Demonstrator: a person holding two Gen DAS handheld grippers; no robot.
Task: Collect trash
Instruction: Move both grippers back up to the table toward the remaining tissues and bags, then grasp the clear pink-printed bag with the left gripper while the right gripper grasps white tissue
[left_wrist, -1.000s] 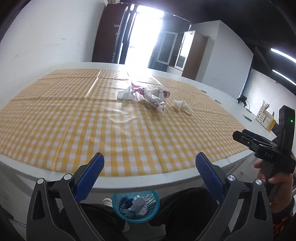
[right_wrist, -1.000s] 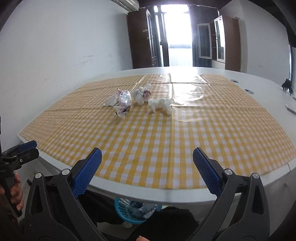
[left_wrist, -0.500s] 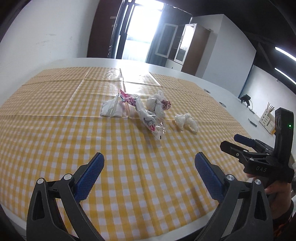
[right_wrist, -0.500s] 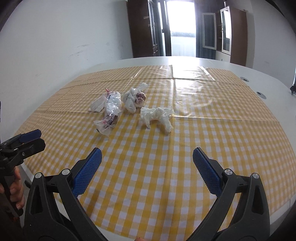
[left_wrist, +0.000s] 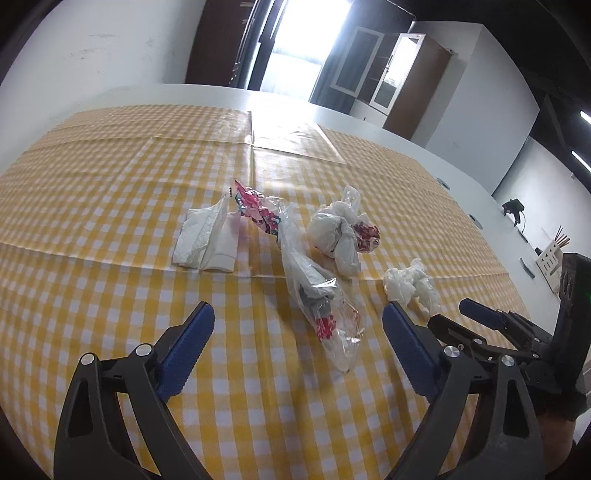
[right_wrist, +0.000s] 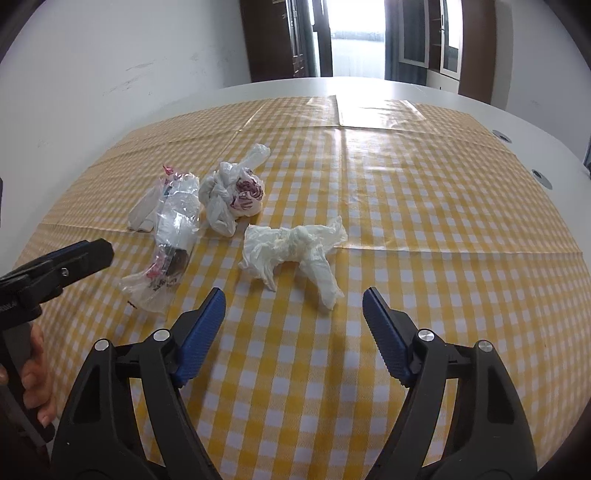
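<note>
Trash on the yellow checked tablecloth (right_wrist: 424, 221): crumpled tissue (right_wrist: 291, 247) just beyond my spread, empty right gripper (right_wrist: 293, 317), clear wrapper (left_wrist: 317, 295) between the spread, empty jaws of my left gripper (left_wrist: 297, 330), knotted bag (left_wrist: 341, 232) and folded napkin (left_wrist: 207, 240) farther off.

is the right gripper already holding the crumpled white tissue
No, the right gripper is open and empty, and the crumpled white tissue lies on the checked tablecloth just ahead of its fingertips.
</note>
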